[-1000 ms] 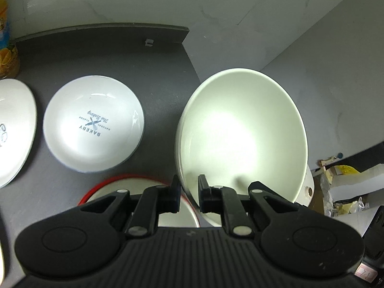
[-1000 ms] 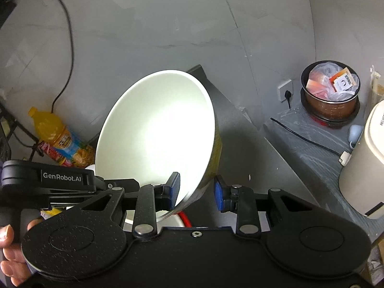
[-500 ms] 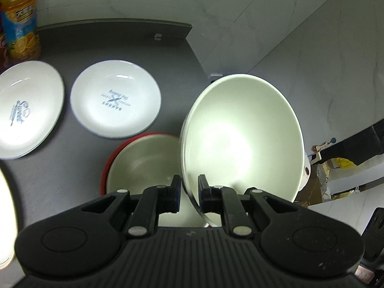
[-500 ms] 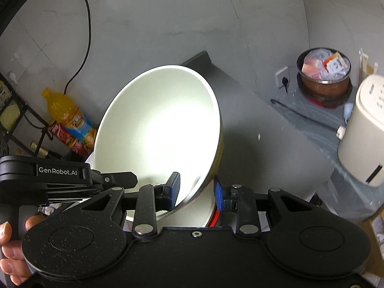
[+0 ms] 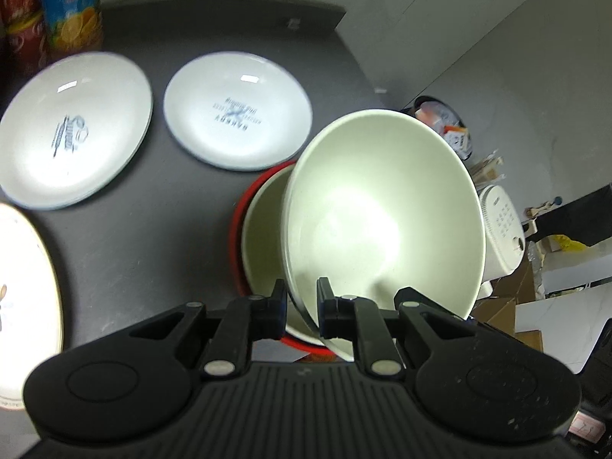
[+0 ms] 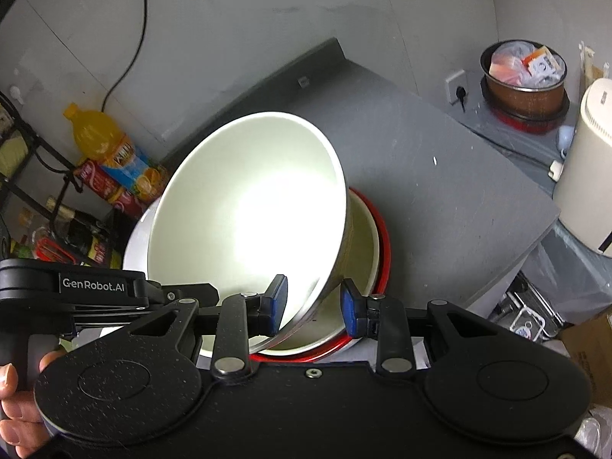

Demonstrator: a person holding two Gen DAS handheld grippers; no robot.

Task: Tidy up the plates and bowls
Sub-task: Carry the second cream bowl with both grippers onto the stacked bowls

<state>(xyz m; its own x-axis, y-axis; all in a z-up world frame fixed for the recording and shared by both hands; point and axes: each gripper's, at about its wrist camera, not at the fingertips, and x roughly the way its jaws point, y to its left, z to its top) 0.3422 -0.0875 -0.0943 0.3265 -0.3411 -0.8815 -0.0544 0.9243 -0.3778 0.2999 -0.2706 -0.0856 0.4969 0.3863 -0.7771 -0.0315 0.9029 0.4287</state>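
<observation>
A large white bowl hangs tilted over a cream bowl with a red outside that stands on the dark table. My left gripper is shut on the white bowl's near rim. In the right wrist view the same white bowl has its rim wedged slantwise between the blue pads of my right gripper. The red bowl shows under it. Two white printed plates lie flat to the left.
A gold-edged plate lies at the near left. Drink bottles stand at the back left by the wall. Past the table's right edge are a white appliance and a full bin. A hand holds the other gripper's handle.
Both grippers have carried the white bowl in from beyond the table's right edge to above the red bowl. Both plates and the bottles have come into the left view.
</observation>
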